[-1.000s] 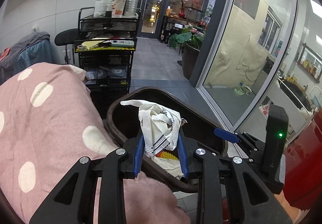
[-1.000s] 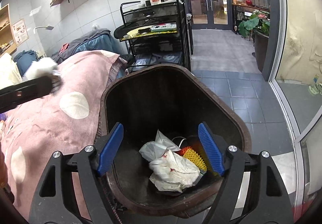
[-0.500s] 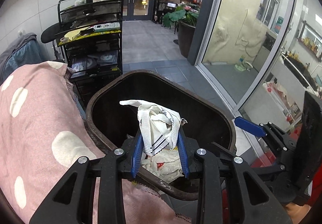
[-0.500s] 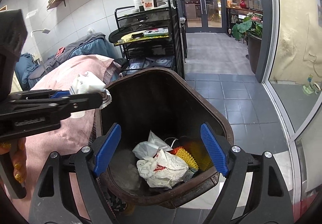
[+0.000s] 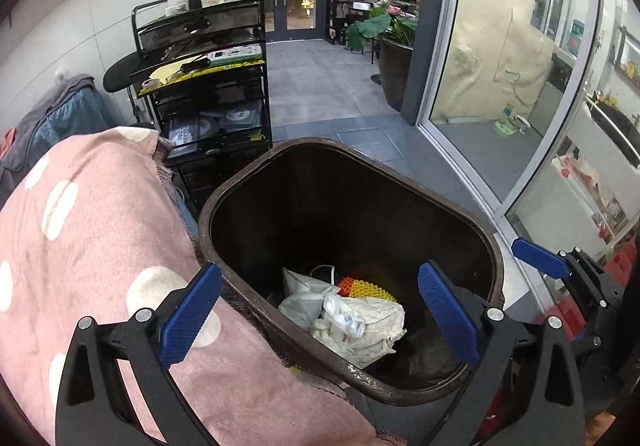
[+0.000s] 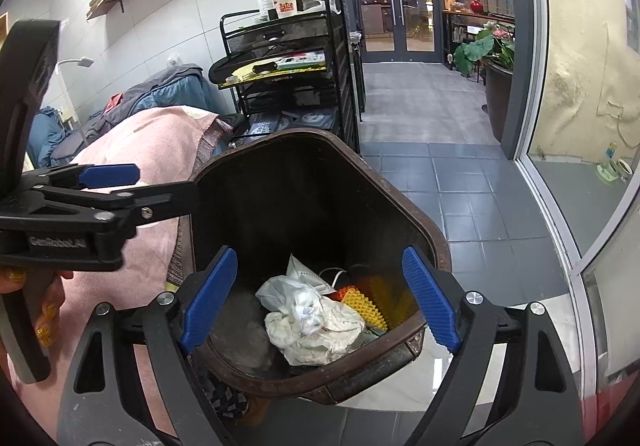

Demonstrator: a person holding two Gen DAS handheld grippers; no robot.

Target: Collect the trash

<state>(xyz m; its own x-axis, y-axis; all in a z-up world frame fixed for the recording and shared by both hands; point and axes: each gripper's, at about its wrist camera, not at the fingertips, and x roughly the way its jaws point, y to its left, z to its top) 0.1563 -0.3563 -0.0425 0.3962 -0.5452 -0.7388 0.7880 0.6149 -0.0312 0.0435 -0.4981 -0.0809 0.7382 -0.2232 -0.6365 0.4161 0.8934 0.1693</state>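
The brown trash bin (image 5: 224, 201) holds crumpled white wrappers (image 5: 360, 326) and a yellow spiky piece (image 5: 370, 289). My left gripper (image 5: 320, 316) and right gripper (image 6: 318, 296) hover above it, spread wide, holding nothing.

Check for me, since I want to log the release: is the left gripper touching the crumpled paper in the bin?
Apart. The left wrist view shows the left gripper open and empty, with the crumpled paper lying down inside the bin.
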